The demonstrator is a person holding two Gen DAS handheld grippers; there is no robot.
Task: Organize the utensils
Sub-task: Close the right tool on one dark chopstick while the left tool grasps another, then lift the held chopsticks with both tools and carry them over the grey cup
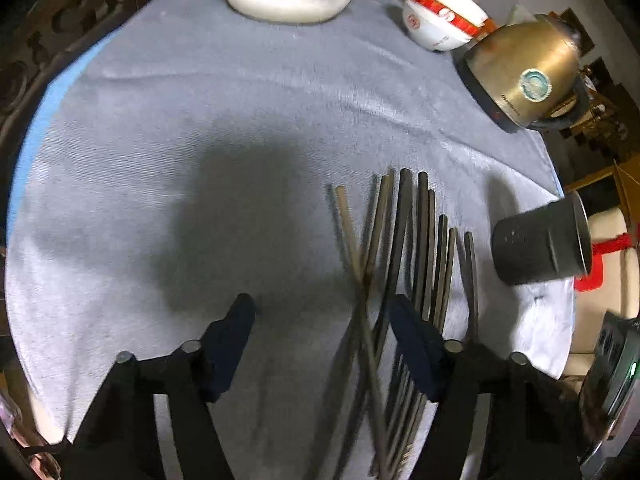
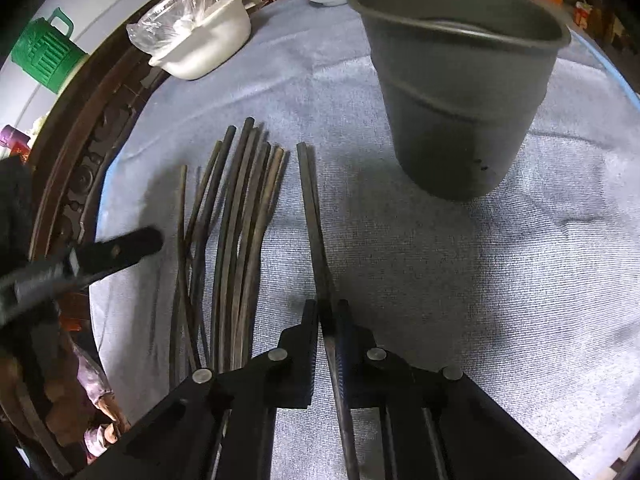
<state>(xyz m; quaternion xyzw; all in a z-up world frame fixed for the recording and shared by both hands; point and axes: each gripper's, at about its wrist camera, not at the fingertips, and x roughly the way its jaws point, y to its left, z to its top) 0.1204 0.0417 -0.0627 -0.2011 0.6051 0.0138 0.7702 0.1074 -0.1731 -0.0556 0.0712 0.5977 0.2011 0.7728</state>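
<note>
The right gripper is clamped on one dark slender chopstick, presumably bound for the grey metal cup, while the left gripper stands apart over the remaining pile.

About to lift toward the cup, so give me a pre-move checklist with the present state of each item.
1. Right tool shut on the separated chopstick: ok.
2. Only that piece gripped, not two: cannot tell.
3. Grey cup upright, mouth open: ok.
4. Towel between chopstick and cup free of objects: ok.
5. Left tool open, gripping nothing: ok.
6. Left tool clear of the chopstick pile: not ok, one finger is over it.
</note>
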